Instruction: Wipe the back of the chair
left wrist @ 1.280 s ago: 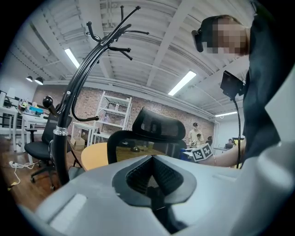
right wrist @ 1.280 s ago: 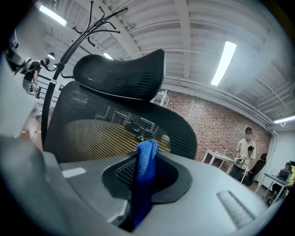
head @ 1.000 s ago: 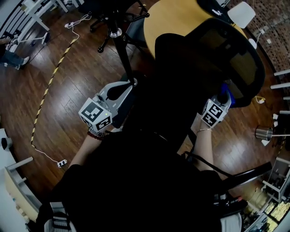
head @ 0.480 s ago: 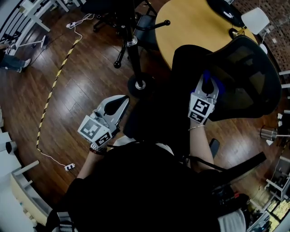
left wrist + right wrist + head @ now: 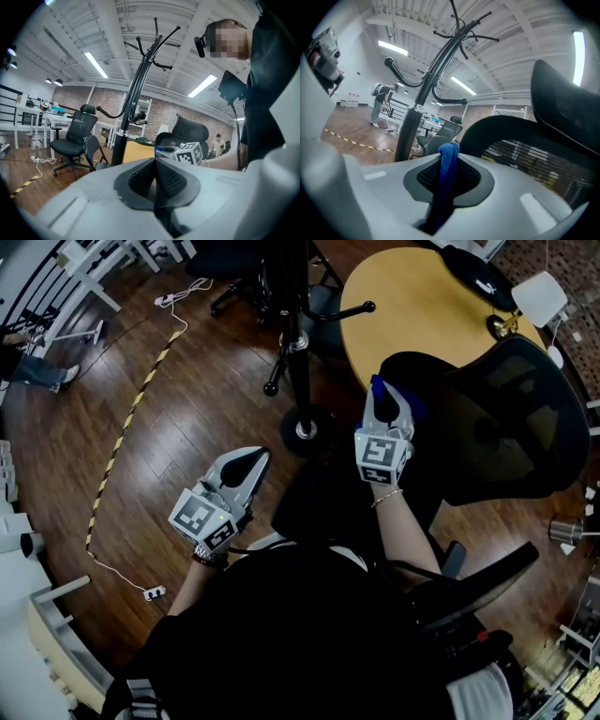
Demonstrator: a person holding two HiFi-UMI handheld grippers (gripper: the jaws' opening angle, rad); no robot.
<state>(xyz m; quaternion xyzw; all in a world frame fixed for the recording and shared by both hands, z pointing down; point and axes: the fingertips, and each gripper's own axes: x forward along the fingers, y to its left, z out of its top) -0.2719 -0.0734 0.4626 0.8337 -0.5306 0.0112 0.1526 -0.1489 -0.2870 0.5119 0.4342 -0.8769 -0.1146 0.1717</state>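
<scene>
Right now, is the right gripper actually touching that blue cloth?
Touching: the right gripper view shows the right gripper with both jaws clamped on the blue cloth, whose tip pokes out.

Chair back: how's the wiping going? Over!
Left gripper shut, empty. Right gripper shut on blue cloth. Chair back right ahead of it. Coat stand close by, not blocking.

Right gripper (image 5: 449,174) pinches a blue cloth (image 5: 448,164) beside the chair back (image 5: 520,140)
</scene>
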